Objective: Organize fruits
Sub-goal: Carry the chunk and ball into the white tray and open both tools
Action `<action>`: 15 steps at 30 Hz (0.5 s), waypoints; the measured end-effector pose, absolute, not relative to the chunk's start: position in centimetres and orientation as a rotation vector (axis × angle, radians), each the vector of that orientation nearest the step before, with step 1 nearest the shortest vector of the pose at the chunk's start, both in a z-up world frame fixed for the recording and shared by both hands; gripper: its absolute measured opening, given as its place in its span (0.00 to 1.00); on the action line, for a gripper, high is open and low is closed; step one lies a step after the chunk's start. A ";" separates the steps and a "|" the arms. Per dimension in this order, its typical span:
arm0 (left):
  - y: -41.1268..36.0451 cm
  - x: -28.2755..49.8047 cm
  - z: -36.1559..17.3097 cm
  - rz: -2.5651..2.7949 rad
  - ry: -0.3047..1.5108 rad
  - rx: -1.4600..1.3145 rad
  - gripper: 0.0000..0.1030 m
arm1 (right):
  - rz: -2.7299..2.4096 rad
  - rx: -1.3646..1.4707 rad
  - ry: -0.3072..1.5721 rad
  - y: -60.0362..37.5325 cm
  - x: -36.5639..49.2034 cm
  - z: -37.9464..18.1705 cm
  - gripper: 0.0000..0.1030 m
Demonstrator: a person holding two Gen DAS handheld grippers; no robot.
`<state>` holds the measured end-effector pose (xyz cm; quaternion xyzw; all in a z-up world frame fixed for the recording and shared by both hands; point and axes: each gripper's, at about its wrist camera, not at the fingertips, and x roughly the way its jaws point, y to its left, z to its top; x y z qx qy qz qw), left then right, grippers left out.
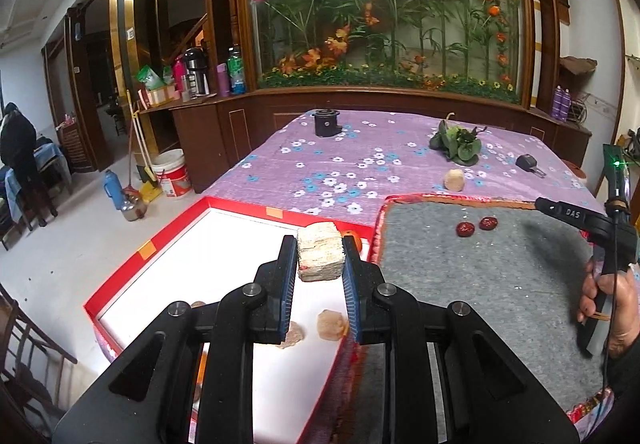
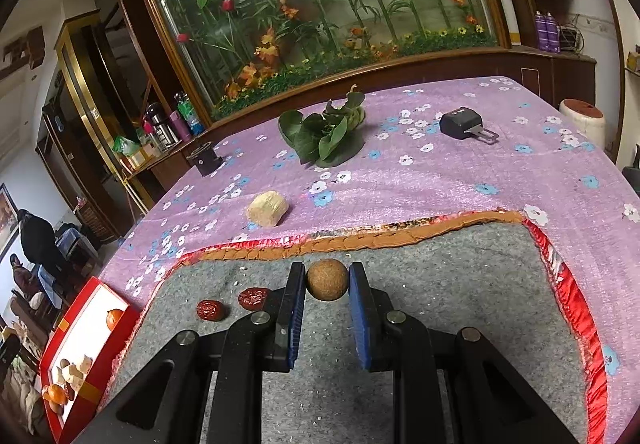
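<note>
The left claw [image 1: 320, 256] is clamped on a pale block [image 1: 321, 251], pads on its two flat sides, long axis running up and away between the fingers. It hangs above the red box [image 1: 120, 276]; the white floor lies straight below and toward 7 o'clock of the block. Two pale lumps [image 1: 331, 324] lie on that floor at 6 o'clock of the claw, and an orange fruit [image 1: 352, 234] peeks out at 2 o'clock, behind the right finger. My reading: the drop turns on this one relation, the block being already over the box, so it only needs lowering into the bare floor at 9 to 10 o'clock, clear of the lumps.

The right claw [image 2: 327, 284] grips a brown ball [image 2: 327, 285] above the grey mat [image 2: 460, 304]. Two red dates [image 2: 232, 304] lie on the mat at 9 o'clock, just beside its left finger. The box sits far off at 8 o'clock, so the left hand is much nearer to it. Another pale block [image 2: 267, 209] waits on the purple counter [image 2: 460, 180] at 11 o'clock, beyond the mat.
</note>
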<state>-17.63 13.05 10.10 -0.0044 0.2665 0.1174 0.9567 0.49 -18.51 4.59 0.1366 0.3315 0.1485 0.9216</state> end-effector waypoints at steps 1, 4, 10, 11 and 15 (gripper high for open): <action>13.1 -17.6 10.0 0.240 0.542 -0.009 0.21 | 0.304 0.281 0.680 -18.6 0.5 4.6 0.21; 13.0 -17.4 9.9 0.247 0.547 -0.007 0.21 | 0.307 0.286 0.676 -18.6 0.4 4.7 0.21; 12.9 -17.0 9.7 0.259 0.551 -0.003 0.21 | 0.345 0.308 0.668 -18.4 -0.2 5.2 0.21; 12.9 -16.9 9.7 0.260 0.553 -0.003 0.21 | 0.351 0.300 0.659 -18.1 -0.5 5.4 0.21; 12.9 -16.8 9.6 0.261 0.554 0.000 0.21 | 0.387 0.283 0.646 -17.0 -1.2 5.8 0.21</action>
